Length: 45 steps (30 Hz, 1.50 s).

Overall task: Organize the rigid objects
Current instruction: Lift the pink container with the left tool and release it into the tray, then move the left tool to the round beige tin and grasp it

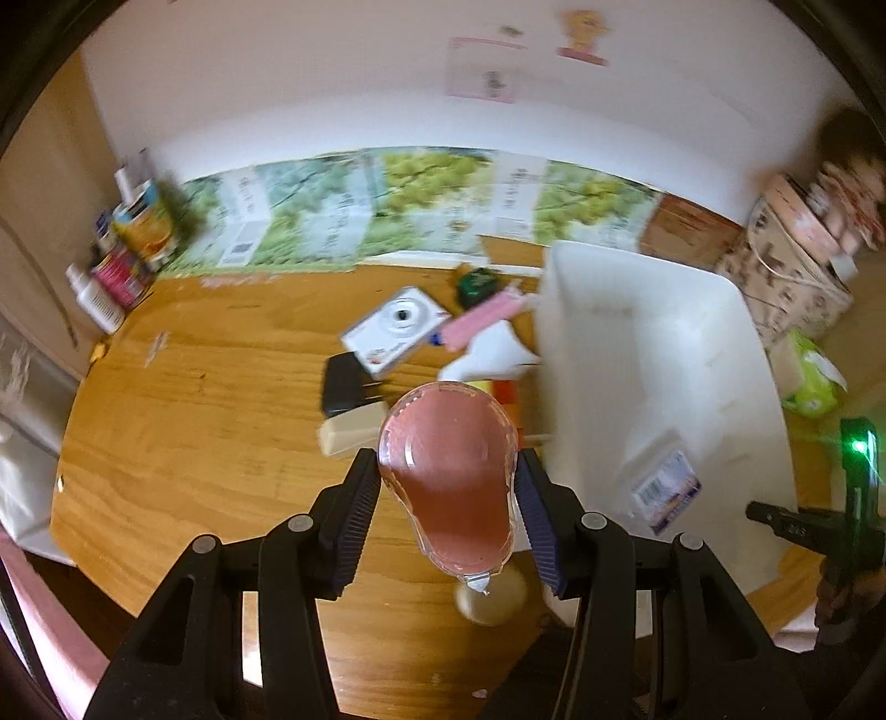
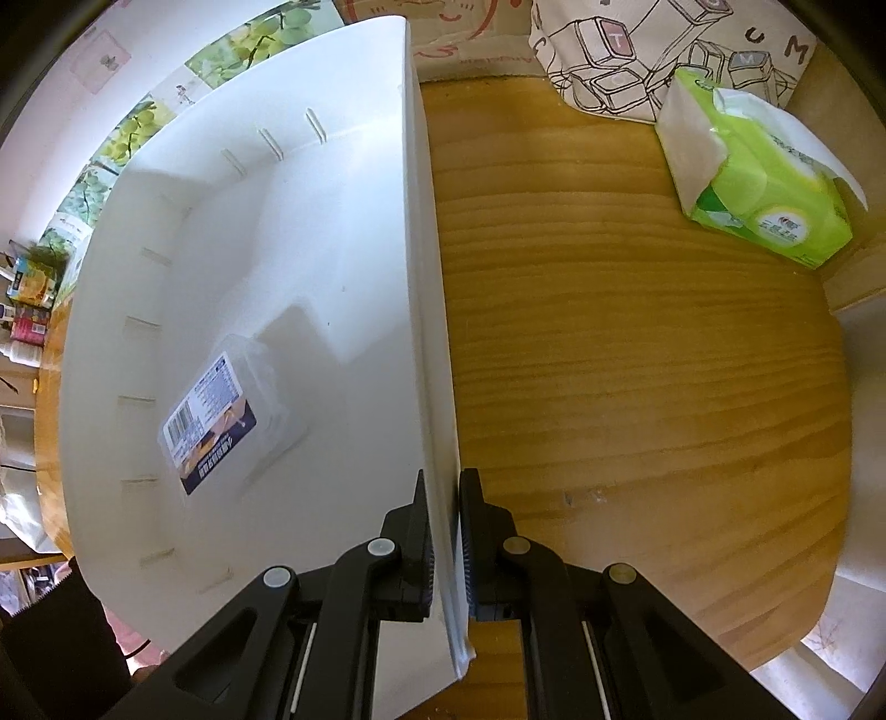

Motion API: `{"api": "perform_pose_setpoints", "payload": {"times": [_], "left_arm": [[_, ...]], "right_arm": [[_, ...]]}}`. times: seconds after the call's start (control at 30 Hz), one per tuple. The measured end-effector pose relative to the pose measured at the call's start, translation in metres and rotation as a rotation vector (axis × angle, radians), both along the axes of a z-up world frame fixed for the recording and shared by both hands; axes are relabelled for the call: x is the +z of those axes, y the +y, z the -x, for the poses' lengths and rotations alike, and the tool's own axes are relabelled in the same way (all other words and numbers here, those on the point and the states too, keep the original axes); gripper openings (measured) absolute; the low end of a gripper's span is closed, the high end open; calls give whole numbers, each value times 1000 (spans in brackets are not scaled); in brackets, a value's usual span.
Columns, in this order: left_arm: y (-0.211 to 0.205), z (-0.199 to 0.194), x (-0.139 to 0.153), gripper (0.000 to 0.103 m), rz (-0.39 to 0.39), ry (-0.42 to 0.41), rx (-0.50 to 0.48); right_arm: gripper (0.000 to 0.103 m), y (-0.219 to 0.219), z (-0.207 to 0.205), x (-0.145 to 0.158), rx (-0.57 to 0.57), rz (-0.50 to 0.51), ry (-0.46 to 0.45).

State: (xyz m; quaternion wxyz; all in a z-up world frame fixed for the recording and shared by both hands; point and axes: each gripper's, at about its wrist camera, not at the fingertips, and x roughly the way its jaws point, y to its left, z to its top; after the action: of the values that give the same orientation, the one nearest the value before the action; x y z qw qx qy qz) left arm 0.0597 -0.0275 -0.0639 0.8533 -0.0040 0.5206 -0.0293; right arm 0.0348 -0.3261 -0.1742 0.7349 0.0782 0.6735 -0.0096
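My left gripper (image 1: 448, 487) is shut on a clear bottle of pink liquid (image 1: 451, 471), held above the wooden table with its bottom toward the camera. The white bin (image 1: 653, 354) stands just to its right. A small clear box with a printed label (image 1: 664, 487) lies inside the bin. My right gripper (image 2: 443, 531) is shut on the white bin's side wall (image 2: 426, 310), one finger inside and one outside. The same clear labelled box (image 2: 221, 415) lies on the bin floor, left of the right gripper.
Beyond the bottle lie a white camera box (image 1: 396, 329), a black block (image 1: 346, 385), a cream block (image 1: 354, 435), a pink item (image 1: 482, 321) and a white spray bottle (image 1: 498, 351). Bottles and cans (image 1: 127, 255) stand far left. A green tissue pack (image 2: 758, 183) and a printed bag (image 2: 664, 50) sit right of the bin.
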Motion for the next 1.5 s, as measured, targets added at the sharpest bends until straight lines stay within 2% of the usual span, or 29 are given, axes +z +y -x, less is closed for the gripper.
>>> {"api": "perform_pose_setpoints", "payload": {"times": [0.47,0.87,1.0,1.17,1.33,1.5], "left_arm": [[-71,0,8,54,1,-7,-231],[-126,6,-8,54,-48,65,-379],[-129,7,-12,57,-46,79,-382],[-129,10,-11,80,-51,75,-381],[-115,9,-15,81,-46,102,-321],[-93,8,-22,81,-5,154,-243]], "right_arm": [[10,-3,20,9,-18,-7,-1],[10,-9,17,1,-36,-32,1],[10,-11,18,0,-37,-40,8],[11,-7,15,0,-19,-20,14],[11,2,12,-5,-11,-13,20],[11,9,8,-6,2,-5,27]]}}
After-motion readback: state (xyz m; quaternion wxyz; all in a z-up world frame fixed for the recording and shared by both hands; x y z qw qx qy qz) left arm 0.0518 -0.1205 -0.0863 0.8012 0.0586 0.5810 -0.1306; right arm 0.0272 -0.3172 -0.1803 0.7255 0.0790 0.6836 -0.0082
